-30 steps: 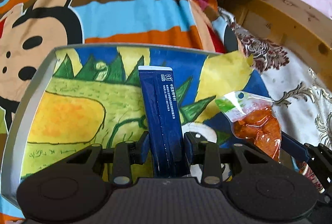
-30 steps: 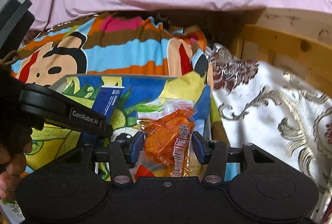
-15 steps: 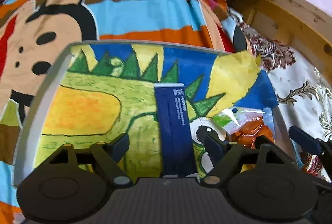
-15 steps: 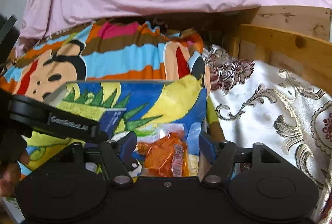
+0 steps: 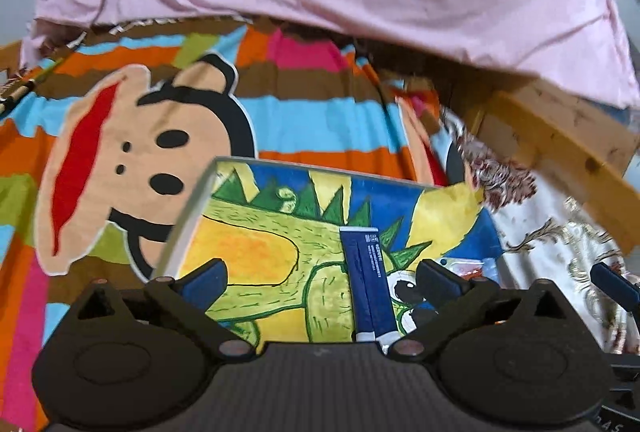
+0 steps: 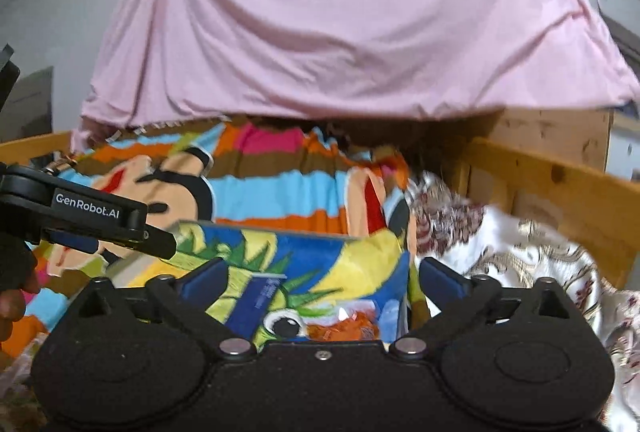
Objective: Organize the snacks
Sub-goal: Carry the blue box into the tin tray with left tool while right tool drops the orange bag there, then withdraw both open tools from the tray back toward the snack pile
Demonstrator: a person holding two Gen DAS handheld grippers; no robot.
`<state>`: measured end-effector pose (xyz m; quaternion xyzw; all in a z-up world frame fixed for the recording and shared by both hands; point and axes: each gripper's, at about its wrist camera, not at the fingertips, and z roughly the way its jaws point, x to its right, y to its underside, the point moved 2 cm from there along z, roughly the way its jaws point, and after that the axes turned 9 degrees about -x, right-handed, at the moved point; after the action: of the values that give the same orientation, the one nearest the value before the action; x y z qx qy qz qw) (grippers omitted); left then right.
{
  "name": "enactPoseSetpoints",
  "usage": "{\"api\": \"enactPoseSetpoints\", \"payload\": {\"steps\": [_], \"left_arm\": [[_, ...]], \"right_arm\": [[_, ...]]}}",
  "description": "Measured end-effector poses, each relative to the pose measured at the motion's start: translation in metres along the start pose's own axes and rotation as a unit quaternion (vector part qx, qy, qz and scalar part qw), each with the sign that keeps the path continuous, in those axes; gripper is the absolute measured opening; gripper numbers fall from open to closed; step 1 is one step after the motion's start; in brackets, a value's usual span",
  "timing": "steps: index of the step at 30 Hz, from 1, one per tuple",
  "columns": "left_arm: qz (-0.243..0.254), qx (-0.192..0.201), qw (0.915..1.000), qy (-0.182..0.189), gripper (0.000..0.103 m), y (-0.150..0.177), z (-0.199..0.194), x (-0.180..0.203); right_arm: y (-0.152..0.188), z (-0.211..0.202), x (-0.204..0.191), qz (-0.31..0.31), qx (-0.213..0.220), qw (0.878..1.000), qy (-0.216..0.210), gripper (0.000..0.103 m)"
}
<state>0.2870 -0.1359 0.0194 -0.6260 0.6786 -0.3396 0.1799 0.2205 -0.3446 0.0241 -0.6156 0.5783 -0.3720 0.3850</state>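
We see the left gripper (image 5: 322,278) opening wide, nothing clamped; the dark blue snack packet (image 5: 369,282) lies loose between its fingers in the dinosaur-print box (image 5: 192,224). The right gripper (image 6: 320,278) is opening too, empty, above the orange snack pouch (image 6: 344,328) by the box's right wall. Left half of the box is bare. The box sits on a striped cartoon blanket (image 5: 312,120) on a wooden-framed bed (image 6: 560,192), with a pink sheet (image 6: 340,32) behind.

Stick packet (image 5: 369,282) and snack pouch (image 6: 344,328) side by side in the box (image 5: 192,216).
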Motion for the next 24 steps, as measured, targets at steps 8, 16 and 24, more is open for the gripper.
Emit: {"api": "enactPoseSetpoints", "payload": {"steps": [8, 16, 24], "left_arm": [[-0.031, 0.058, 0.9978, -0.002, 0.102, 0.028, -0.057, -0.028], [-0.014, 0.103, 0.9943, -0.026, 0.102, 0.062, -0.111, -0.053], [0.014, 0.127, 0.9909, -0.041, 0.103, 0.095, -0.156, -0.072]], "right_arm": [[-0.002, -0.051, -0.023, 0.017, 0.047, 0.999, -0.010, 0.102], [0.009, -0.094, -0.050, -0.005, 0.075, 0.997, -0.033, 0.102], [0.022, -0.138, -0.069, -0.017, 0.094, 0.995, -0.032, 0.102]]}}
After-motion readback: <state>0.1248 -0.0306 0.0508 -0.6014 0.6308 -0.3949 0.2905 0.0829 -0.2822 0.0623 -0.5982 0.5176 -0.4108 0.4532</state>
